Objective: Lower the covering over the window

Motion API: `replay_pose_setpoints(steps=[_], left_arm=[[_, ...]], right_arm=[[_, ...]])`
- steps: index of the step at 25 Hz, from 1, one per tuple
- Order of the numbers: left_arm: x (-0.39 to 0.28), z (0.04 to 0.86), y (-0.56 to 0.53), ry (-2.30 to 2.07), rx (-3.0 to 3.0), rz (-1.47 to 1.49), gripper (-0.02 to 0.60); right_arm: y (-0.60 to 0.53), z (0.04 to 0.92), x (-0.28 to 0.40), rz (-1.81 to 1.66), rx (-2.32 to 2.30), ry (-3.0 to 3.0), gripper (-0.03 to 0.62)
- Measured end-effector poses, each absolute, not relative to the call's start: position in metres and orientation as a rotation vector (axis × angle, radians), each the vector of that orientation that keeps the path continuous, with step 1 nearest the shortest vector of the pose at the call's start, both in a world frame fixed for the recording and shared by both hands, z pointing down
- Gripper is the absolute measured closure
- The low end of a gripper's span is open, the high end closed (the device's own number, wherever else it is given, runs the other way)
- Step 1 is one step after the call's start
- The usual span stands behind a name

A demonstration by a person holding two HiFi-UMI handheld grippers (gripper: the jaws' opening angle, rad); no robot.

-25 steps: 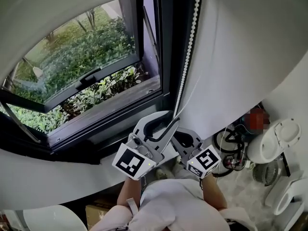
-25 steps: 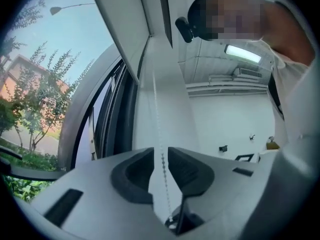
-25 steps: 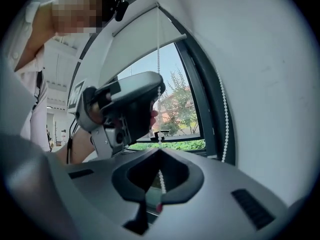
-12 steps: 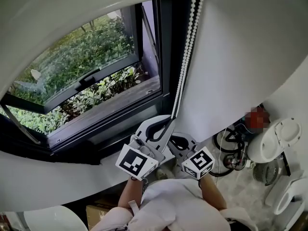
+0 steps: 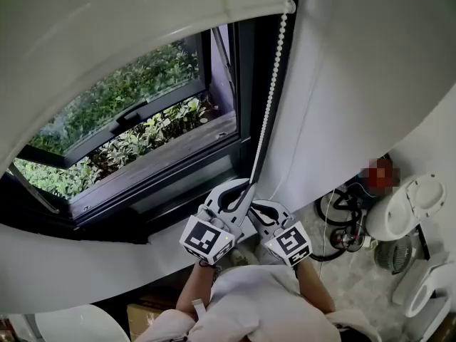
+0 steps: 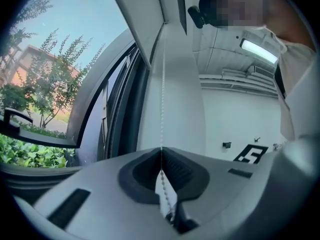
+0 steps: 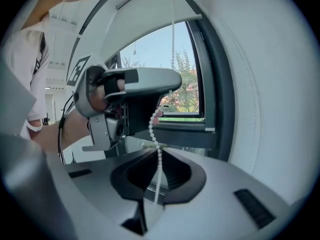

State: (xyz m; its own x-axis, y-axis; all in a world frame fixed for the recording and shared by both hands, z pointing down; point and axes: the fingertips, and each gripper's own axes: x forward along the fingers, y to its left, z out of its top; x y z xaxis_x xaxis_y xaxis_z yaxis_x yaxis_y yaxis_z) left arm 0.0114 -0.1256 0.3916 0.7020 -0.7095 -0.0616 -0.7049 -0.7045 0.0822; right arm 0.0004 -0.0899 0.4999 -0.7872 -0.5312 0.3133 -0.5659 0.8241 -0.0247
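Beside bare glass (image 5: 121, 95) below the white blind (image 5: 107, 27), the bead chain (image 5: 271, 84) hangs taut, the left gripper (image 6: 161, 151) jaws clamping it, the right gripper (image 7: 159, 151) jaws just opening around it.

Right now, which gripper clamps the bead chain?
The left gripper, shut on the bead chain; the right gripper has just been opening its jaws, chain between them.

The head camera sits above the person (image 5: 263, 312) and faces steeply down. It takes in the window (image 5: 128, 127), the left gripper (image 5: 244, 186), the right gripper (image 5: 256, 205) and the floor (image 5: 370, 283) from a moderate distance. The left gripper view looks along its own jaws, with the window at its left edge. The right gripper view looks along its jaws toward the window, with the left gripper close ahead. All three views share the bead chain (image 5: 274, 77) and the window frame.
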Motion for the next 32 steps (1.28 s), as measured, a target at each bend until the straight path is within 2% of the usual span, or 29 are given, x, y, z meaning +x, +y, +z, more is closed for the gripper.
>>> replay_pose_setpoints(steps=[3,13,29,32], left_arm=[[0.012,0.41,-0.125,-1.185,2.825,-0.09,0.566],[0.013,0.459,-0.12,-1.164,2.756,-0.026,0.566],[0.02,0.467,-0.12,-1.153,2.77,-0.045,0.566],[0.024,0.467,-0.118,-1.159,2.788,-0.036,0.566]], right_arm=[[-0.089,0.49,0.01,0.128,0.858,-2.697,0.543],[-0.091,0.417,0.034,-0.024,0.96,-2.76,0.537],[-0.105,0.327,0.025,-0.174,1.016,-2.934,0.537],[-0.115,0.311,0.021,-0.216,1.041,-2.949,0.521]])
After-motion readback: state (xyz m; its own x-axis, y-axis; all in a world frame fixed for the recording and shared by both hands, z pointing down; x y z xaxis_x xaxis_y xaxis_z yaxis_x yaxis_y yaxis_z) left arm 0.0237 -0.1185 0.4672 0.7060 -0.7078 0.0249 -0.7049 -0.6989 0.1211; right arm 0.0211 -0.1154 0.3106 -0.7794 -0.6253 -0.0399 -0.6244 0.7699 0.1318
